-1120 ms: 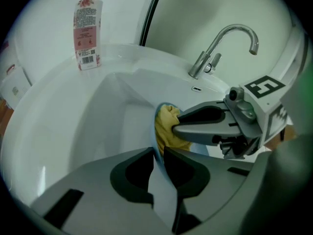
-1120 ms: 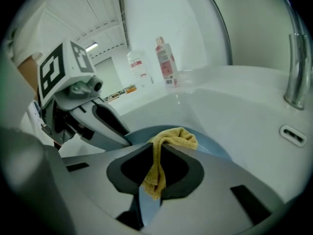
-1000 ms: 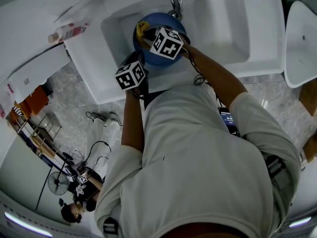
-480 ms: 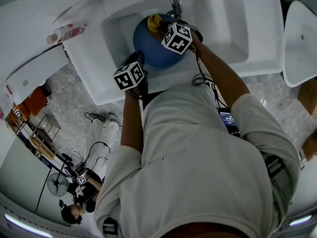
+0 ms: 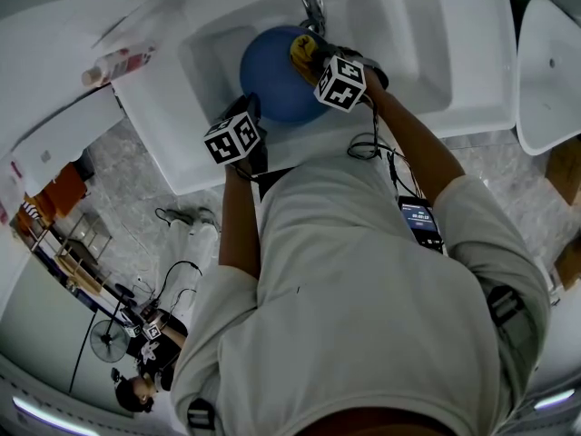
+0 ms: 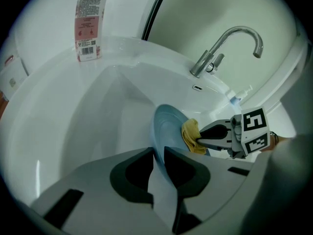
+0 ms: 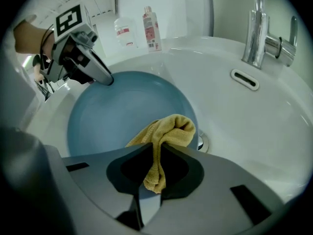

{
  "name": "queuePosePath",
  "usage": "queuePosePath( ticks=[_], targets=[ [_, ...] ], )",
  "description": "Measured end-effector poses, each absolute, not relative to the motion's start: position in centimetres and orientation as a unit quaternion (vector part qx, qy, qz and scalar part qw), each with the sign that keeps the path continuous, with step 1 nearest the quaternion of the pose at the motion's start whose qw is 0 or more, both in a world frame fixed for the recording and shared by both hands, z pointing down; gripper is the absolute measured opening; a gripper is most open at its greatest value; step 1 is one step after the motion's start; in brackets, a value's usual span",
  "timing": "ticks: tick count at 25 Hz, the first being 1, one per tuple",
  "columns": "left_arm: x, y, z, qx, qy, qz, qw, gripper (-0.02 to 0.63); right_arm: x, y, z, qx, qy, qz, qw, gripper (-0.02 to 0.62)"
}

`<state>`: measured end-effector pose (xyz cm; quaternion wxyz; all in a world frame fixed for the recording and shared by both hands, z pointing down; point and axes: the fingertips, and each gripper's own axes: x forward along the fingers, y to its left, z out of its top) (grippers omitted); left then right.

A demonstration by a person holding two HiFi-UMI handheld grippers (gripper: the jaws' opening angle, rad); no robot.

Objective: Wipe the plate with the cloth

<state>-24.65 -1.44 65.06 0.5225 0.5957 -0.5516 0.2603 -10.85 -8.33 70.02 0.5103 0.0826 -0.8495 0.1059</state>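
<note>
Clamping the plate [image 5: 270,82] by its rim, the left gripper [image 6: 159,154] steadies it for wiping. The right gripper [image 7: 157,148] pinches the cloth [image 5: 304,49] (one o'clock, seen overhead) against it.

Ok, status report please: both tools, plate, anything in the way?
Left tool shut on blue plate rim. Right tool shut on yellow cloth, cloth on plate face, inside sink. Faucet near, not blocking.

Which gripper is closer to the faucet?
Right. The right gripper holds the cloth near the faucet; the left gripper grips the plate at its near rim, farther away.
</note>
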Motion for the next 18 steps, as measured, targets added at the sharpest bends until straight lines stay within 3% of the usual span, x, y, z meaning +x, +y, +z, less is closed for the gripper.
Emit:
queuePosePath(
  ticks=[9, 18],
  targets=[
    [-24.8, -1.4, 65.4, 0.593, -0.553, 0.266, 0.521, 0.083, -11.4, -4.1, 68.9, 0.03, -0.854, 0.129, 0.503, 0.048],
    [-24.9, -1.3, 65.5, 0.593, -0.555, 0.268, 0.518, 0.083, -16.4, 0.5, 65.9, -0.068, -0.876, 0.122, 0.461, 0.048]
  ],
)
